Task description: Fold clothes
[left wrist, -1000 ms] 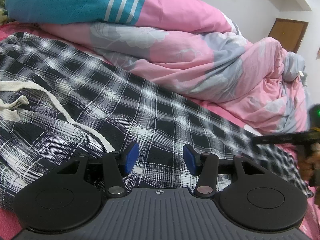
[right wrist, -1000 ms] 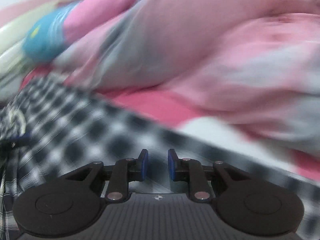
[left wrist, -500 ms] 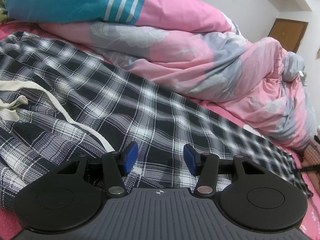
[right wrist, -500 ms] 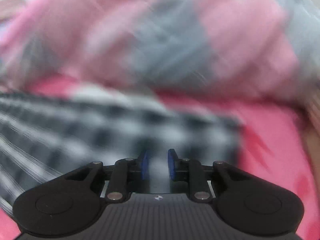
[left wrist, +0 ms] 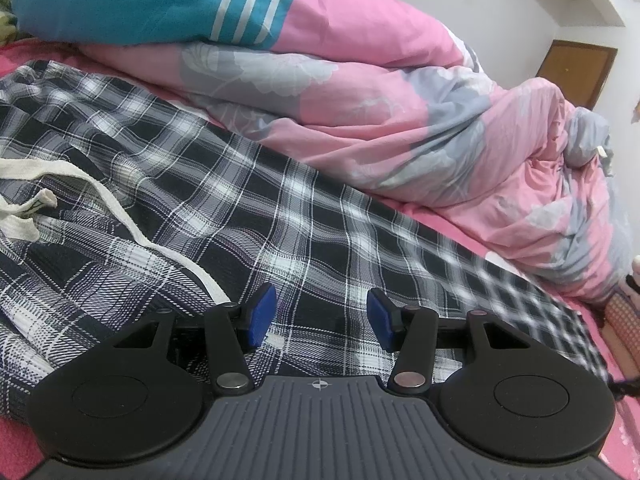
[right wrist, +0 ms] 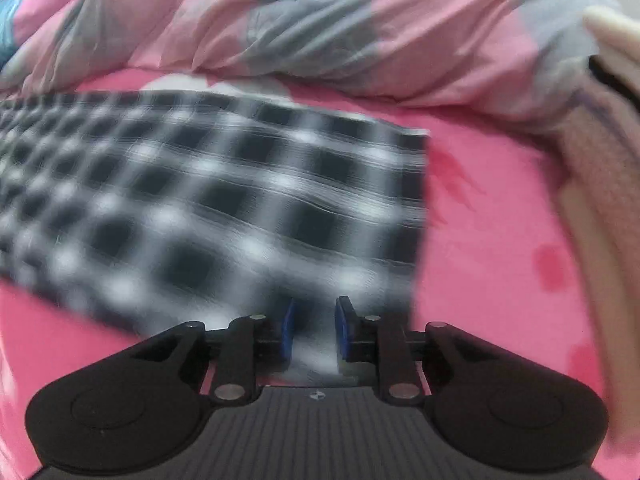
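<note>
**Status: plaid trousers laid out on the bed, both tongs empty**

1. Garment. The black-and-white plaid trousers (left wrist: 248,208) lie spread lengthwise across the pink bedsheet (right wrist: 500,240). The waist end is at the left of my left-wrist view, bunched and wrinkled, with the off-white drawstring (left wrist: 120,204) trailing loose over the cloth. The leg runs away to the right. In my right-wrist view the same leg (right wrist: 224,200) ends in a straight hem at the right, flat on the sheet; this view is blurred, so I cannot read fine detail of the weave.

2. Left tongs. My left gripper (left wrist: 318,316) sits low over the trousers near the waist end. Its blue pads (left wrist: 262,314) stand well apart, with only plaid fabric visible behind the gap. Nothing is pinched between them.

3. Right tongs. My right gripper (right wrist: 314,330) points down at the near edge of the leg, close to the hem corner. The jaws stand a narrow gap apart. Blurred cloth shows through the gap, but the pads do not press on it, so I read these tongs as slightly parted and not holding anything.

4. Surroundings. A crumpled pink-and-grey floral duvet (left wrist: 400,120) lies along the far side of the trousers, just beside them. On top of it, at the left, rests a teal cloth with white stripes (left wrist: 160,0). A brown door (left wrist: 580,72) shows in the white wall beyond.
</note>
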Motion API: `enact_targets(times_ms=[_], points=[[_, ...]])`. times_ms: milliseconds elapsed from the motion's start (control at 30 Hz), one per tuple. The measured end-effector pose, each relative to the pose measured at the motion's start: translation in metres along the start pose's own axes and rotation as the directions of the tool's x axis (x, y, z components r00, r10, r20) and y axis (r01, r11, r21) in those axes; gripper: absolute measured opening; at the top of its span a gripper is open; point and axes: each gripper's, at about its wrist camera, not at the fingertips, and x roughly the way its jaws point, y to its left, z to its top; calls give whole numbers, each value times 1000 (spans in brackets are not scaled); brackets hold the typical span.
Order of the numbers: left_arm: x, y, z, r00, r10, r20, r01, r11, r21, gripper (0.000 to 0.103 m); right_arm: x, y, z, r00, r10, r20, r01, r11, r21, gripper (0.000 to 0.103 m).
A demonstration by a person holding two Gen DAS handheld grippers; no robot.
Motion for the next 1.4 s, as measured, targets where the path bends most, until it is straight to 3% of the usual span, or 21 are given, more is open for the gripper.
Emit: enact_targets(times_ms=[33,67,167,200,267,333,400,467,500,600,733,800,900,967,1100,1233,1333,1400], points=[[0,0,0,1000,0,-1,0,1000,-2,50,-8,-12,-5,999,-37,-35,38,999,34,25],[0,0,0,1000,1,-2,-1,1000,-1,50,-16,-23,-10,995,-73,-72,78,995,67,36],[0,-1,0,1000,2,-4,-2,1000,-1,50,-38,-24,-6,981,-170,-95,177,982,73,35],[-1,0,1,1000,1,-4,-1,1000,-3,50,-44,-12,0,986,-154,-58,157,986,58,35],[-1,1,1,1000,-2,-4,2,1000,-10,50,-46,20,24,998,-45,36,45,999,11,35],[-2,1,1,1000,-6,-6,6,1000,-11,50,-28,66,45,995,64,76,-56,993,-101,34],[-3,2,1,1000,-11,-9,11,1000,-13,50,-6,111,49,990,136,36,-125,968,-217,34],[-4,3,1,1000,-20,-15,20,1000,-18,51,10,125,41,989,147,-20,-146,940,-308,35],[-4,4,2,999,-25,-19,25,999,-23,52,9,122,31,990,139,-25,-139,936,-323,36],[-6,5,3,999,-38,-27,37,999,-38,52,-13,59,7,995,87,-46,-94,981,-171,61],[-10,5,4,999,-40,-24,39,998,-46,53,-34,-5,-20,980,-118,-159,114,993,-30,59],[-12,4,4,999,-36,-23,35,999,-38,53,-48,-4,-13,984,-132,-116,133,991,-2,58],[-15,1,4,999,-21,-27,21,1000,-18,54,-57,35,25,999,-38,20,38,999,-23,58],[-16,-2,4,999,-9,-35,9,1000,2,54,-52,87,58,994,63,93,-52,992,-117,58],[-14,-1,4,999,-7,-46,7,1000,14,54,-21,211,102,946,294,133,-237,912,-334,56],[-11,-3,3,999,-1,-49,3,999,37,54,46,277,136,900,424,96,-353,842,-408,54],[-11,-4,2,999,2,-49,1,999,47,54,74,275,133,910,412,51,-355,836,-417,54],[-11,-3,3,999,0,-49,2,999,42,54,79,239,126,920,387,64,-340,868,-363,54]])
